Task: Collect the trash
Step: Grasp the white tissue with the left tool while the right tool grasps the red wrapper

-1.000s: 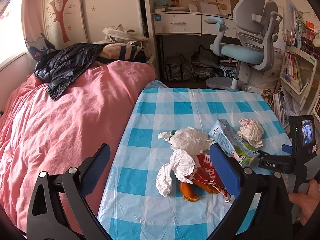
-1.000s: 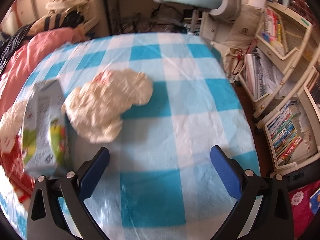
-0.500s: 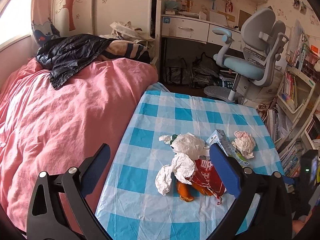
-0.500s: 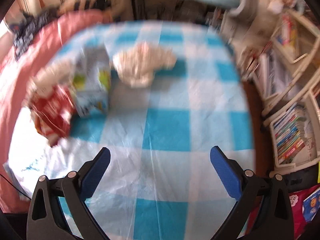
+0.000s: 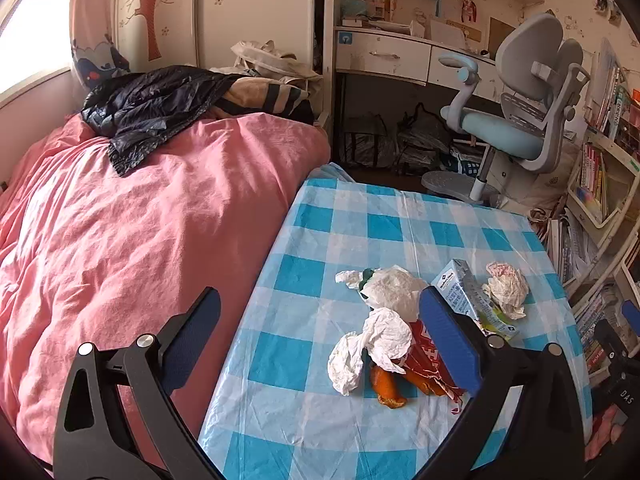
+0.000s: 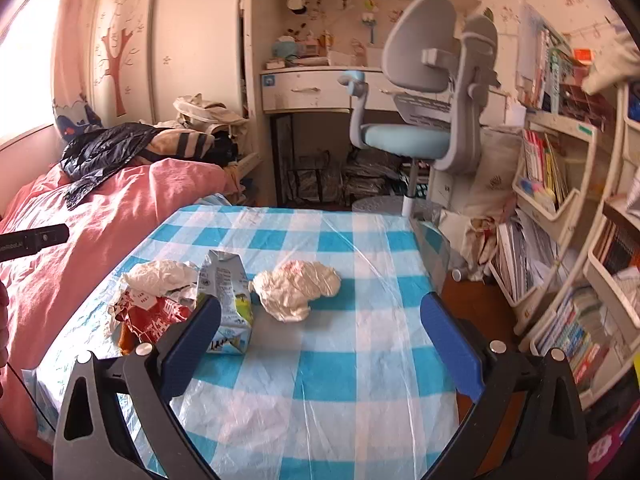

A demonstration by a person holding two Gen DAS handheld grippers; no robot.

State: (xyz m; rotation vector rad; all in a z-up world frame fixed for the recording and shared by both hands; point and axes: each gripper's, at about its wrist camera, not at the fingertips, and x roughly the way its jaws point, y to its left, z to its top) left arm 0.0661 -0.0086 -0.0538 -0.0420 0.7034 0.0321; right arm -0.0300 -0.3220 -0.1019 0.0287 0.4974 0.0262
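My left gripper (image 5: 320,332): jaws wide apart, empty, above table (image 5: 384,228) edge nr pink bed (image 5: 140,232). My right gripper (image 6: 320,332): jaws wide apart, empty, over table near side. Trash on table, clustered: milk carton (image 6: 226,300) lying flat, spout end away, contents not visible; crumpled tissue (image 6: 298,288) just right of it; red wrapper (image 6: 156,316) w/ white paper wads (image 5: 372,344) to left; orange peel (image 5: 386,388) beside wrapper. No bin in view.
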